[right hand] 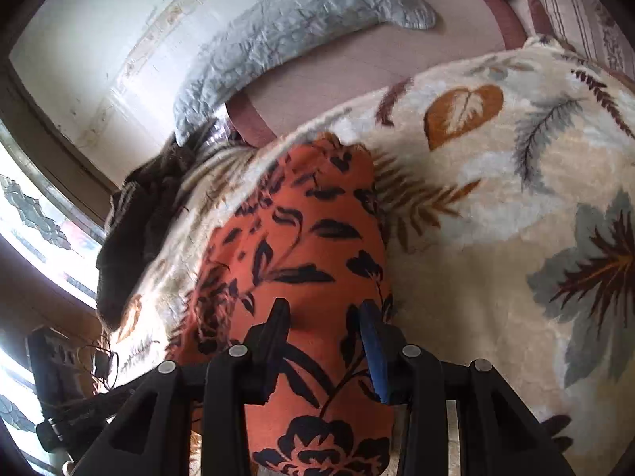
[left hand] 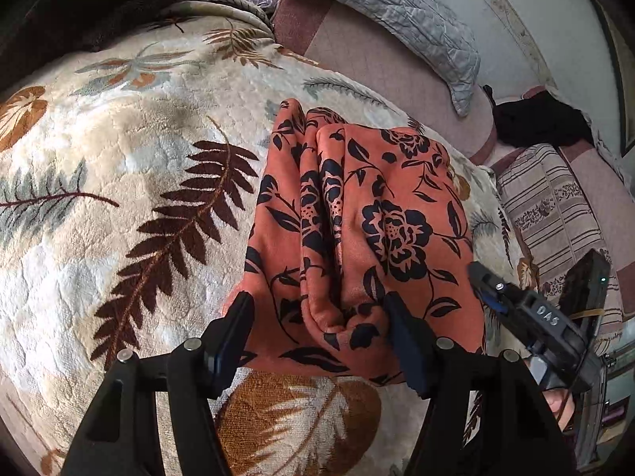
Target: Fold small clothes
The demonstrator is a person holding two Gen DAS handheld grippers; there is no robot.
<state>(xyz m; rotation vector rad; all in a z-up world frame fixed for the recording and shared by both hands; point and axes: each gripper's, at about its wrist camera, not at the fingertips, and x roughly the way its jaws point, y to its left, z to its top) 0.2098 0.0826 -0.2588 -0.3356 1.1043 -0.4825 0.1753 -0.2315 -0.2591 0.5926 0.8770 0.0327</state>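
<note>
An orange garment with a black flower print (left hand: 357,230) is seen lying on a leaf-patterned plush blanket (left hand: 119,198) spread over a bed, already gathered into a narrow, several-layered bundle. In the left wrist view its long axis is run from about 6 o'clock, at the tongs, toward 12 o'clock, where its far end points at a grey quilted pillow (left hand: 397,12); lengthwise creases are carried along that same line. The left tongs (left hand: 317,325) are held wide apart, one finger at each side of the near end of the bundle, and nothing is seen to be clamped between them; this straddling stance is judged to serve for pressing or steadying the fold. The right tongs (right hand: 323,337) are also parted, less widely, with cloth bulging up between the fingers; whether the cloth is actually pinched cannot be told. In the right wrist view the garment is stretched from 6 o'clock toward 12 o'clock. Both tools are judged to be set at the same near end so that it can be lifted evenly.
</note>
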